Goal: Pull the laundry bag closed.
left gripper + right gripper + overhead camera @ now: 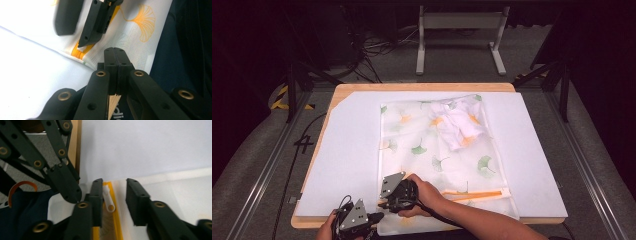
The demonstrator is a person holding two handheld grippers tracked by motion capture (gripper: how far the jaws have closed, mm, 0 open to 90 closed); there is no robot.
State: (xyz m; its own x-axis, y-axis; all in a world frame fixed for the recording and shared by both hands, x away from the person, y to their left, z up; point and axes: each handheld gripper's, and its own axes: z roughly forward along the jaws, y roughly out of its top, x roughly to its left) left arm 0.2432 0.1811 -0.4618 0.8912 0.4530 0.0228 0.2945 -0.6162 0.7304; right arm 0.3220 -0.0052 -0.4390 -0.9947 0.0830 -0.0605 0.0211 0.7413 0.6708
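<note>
Mesh bag (437,150) flat on white sheet (352,150), mid-bench, zipper (477,194) along near edge. Folded white garment (459,125) inside, toward far end. Left tongs (115,51) pinched tight on bag's near-left corner hem. Right tongs (113,192) narrow, jaws parted either side of white zipper pull (108,198), not gripping.
</note>
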